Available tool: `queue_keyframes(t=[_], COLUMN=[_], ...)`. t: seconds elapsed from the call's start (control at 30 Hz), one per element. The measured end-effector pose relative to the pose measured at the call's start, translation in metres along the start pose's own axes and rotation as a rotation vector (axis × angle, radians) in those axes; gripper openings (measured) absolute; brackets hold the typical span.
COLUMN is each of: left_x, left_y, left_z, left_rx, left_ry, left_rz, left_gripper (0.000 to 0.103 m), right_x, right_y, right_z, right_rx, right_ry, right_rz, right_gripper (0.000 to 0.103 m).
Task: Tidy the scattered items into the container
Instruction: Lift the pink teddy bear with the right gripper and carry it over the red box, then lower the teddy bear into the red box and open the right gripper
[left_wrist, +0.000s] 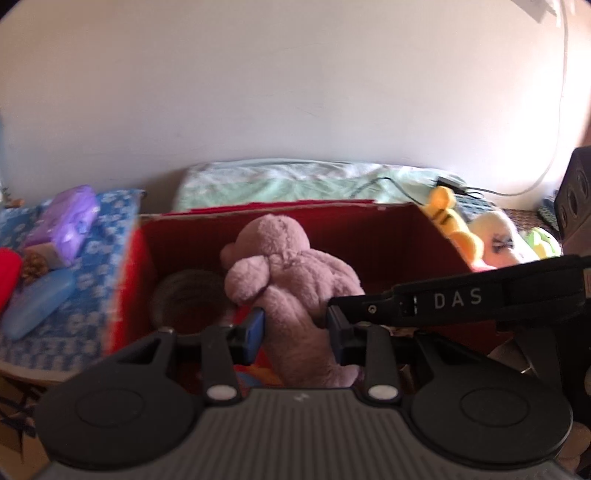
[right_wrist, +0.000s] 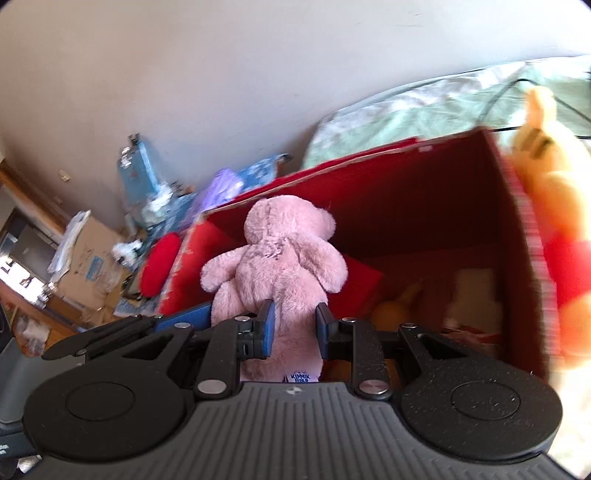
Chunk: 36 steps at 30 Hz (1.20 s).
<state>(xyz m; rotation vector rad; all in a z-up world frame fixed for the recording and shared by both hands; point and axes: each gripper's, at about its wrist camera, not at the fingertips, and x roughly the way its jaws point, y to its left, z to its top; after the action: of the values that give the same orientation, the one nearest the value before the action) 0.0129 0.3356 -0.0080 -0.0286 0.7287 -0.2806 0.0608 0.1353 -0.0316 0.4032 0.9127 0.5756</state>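
A pink teddy bear (left_wrist: 291, 280) hangs over the open red box (left_wrist: 369, 225). My left gripper (left_wrist: 295, 328) is shut on its lower body, blue pads pressing the plush from both sides. My right gripper (right_wrist: 295, 328) is shut on the same pink teddy bear (right_wrist: 280, 266), seen from behind, with a white label at its bottom. The other gripper's arm crosses each view beside the bear. Inside the red box (right_wrist: 424, 192) lie a yellow toy (right_wrist: 395, 310), a pale block (right_wrist: 476, 295) and a dark round thing (left_wrist: 188, 295).
A yellow plush in a red shirt (right_wrist: 554, 221) leans on the box's right wall, with other plush toys (left_wrist: 495, 240) beside it. A blue patterned cloth (left_wrist: 85, 273) with a purple packet (left_wrist: 70, 221) lies left. A green blanket (left_wrist: 295, 181) and cable lie behind. Cardboard clutter (right_wrist: 85, 266) lies at left.
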Motion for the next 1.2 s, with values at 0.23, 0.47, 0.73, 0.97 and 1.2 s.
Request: queue_keyframes(t=[0.23, 0.47, 0.73, 0.97, 1.2], left_x=[0.031, 0.059, 0.059, 0.035, 0.002], left_y=[-0.027, -0.021, -0.018, -0.003, -0.008], left_z=[0.005, 0.003, -0.001, -0.003, 0.0], left_rx=[0.061, 0.051, 0.068, 0.047, 0.09], left_ry=[0.055, 0.179, 0.194, 0.167, 0.086], left_rz=[-0.06, -0.117, -0.071, -0.101, -0.178], left_gripper=[0.031, 0.031, 0.033, 0.04, 0.031], right_x=[-0.02, -0.01, 0.014, -0.004, 0.008], right_y=[-0.011, -0.001, 0.002, 0.007, -0.003], right_z=[-0.002, 0.004, 0.01, 0.019, 0.019], right_rx=[-0.039, -0.09, -0.137, -0.127, -0.063], right_ry=[-0.013, 0.056, 0.161, 0.093, 0.136], right_rz=[-0.152, -0.265, -0.352, -0.338, -0.238], right_gripper=[0.024, 0.024, 0.027, 0.027, 0.02])
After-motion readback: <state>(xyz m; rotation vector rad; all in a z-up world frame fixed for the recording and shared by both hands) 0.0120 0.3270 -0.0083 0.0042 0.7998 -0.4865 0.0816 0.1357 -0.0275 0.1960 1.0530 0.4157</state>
